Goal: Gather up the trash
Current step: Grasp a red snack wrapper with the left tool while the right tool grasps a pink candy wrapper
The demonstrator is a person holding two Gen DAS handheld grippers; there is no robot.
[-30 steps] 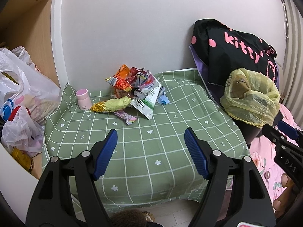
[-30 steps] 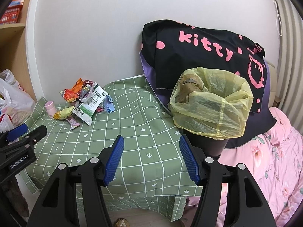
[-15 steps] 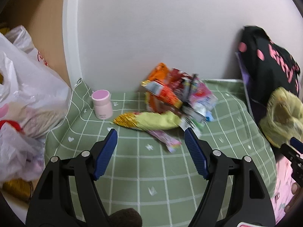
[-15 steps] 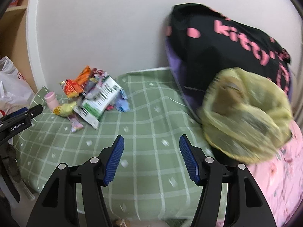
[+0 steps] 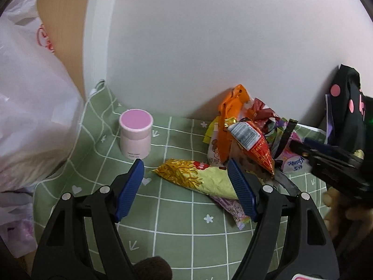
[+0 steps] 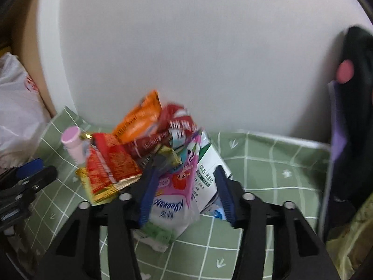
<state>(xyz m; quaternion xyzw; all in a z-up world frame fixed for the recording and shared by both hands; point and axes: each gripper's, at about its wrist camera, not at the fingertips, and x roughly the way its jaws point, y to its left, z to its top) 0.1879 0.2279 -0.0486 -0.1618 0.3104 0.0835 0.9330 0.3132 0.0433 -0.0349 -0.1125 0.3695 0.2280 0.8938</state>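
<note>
Left gripper [image 5: 186,182]: your jaws gape around yellow-green foil snack packet [image 5: 198,178].
Right gripper [image 6: 184,193]: your jaws spread around pink-white plastic pouch [image 6: 173,200].

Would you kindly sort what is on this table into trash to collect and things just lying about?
Trash to collect:
yellow noodle wrapper
orange packet
red snack bag
pink wrapper

Lying about:
pink-lidded jar
white plastic bag
black pillow
</note>
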